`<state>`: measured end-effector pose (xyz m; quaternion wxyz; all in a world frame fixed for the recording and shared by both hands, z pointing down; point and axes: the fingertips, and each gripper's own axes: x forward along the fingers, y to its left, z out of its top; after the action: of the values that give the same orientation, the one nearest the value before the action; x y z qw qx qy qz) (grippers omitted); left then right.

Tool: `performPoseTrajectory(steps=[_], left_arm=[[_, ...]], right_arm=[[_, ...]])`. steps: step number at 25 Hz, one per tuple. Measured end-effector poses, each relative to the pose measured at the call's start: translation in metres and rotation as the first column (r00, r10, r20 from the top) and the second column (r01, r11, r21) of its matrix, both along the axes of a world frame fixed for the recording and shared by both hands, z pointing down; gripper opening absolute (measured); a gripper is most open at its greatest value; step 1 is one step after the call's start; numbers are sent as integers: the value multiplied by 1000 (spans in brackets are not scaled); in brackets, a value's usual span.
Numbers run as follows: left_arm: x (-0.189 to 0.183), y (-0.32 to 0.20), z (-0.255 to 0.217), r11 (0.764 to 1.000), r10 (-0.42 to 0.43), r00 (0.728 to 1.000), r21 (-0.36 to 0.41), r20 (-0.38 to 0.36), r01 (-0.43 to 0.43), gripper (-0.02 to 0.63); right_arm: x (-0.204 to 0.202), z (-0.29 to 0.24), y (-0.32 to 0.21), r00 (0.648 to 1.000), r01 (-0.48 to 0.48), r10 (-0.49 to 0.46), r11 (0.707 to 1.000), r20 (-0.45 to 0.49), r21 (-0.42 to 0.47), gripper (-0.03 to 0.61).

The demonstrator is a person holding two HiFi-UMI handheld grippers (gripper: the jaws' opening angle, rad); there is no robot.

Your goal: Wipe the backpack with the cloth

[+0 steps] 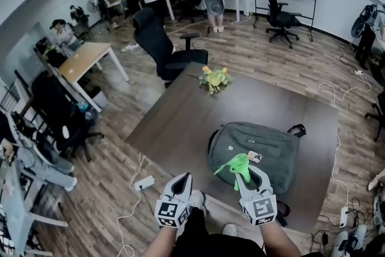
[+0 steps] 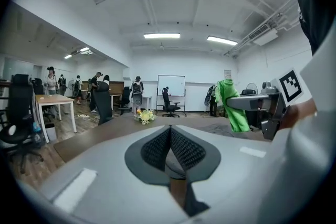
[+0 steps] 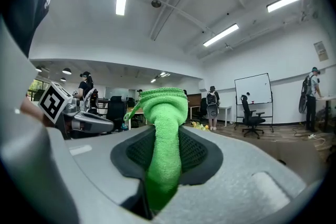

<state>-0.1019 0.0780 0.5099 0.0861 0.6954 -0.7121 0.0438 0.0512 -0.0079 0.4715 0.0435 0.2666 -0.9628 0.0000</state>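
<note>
A grey-green backpack (image 1: 255, 153) lies flat on the dark brown table (image 1: 180, 117), near its front edge. My right gripper (image 1: 245, 174) hovers over the backpack's near side and is shut on a bright green cloth (image 1: 234, 164), which sticks up out of the jaws in the right gripper view as a folded strip (image 3: 164, 134). My left gripper (image 1: 183, 180) is held left of the backpack, beyond the table's front edge, jaws shut with nothing between them (image 2: 169, 136). From the left gripper view the cloth (image 2: 231, 105) hangs off the right gripper.
A small bunch of yellow flowers (image 1: 215, 79) stands at the table's far edge. A black office chair (image 1: 162, 45) is behind the table. A power strip with cable (image 1: 143, 182) lies on the floor to the left. Several people stand at desks far off.
</note>
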Motion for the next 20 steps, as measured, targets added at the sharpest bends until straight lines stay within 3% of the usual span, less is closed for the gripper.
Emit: performPoseTrajectory(steps=[8, 15, 20], left_arm=[[-36, -93, -4, 990, 137, 991, 34, -6, -137, 20], [-60, -156, -6, 960, 278, 960, 19, 7, -278, 20], [-71, -181, 10, 932, 362, 932, -2, -15, -362, 20]], right_arm=[[-39, 2, -53, 992, -106, 106, 994, -62, 11, 103], [-67, 9, -102, 967, -242, 239, 970, -93, -25, 103], [-78, 33, -127, 935, -340, 329, 937, -132, -79, 101]])
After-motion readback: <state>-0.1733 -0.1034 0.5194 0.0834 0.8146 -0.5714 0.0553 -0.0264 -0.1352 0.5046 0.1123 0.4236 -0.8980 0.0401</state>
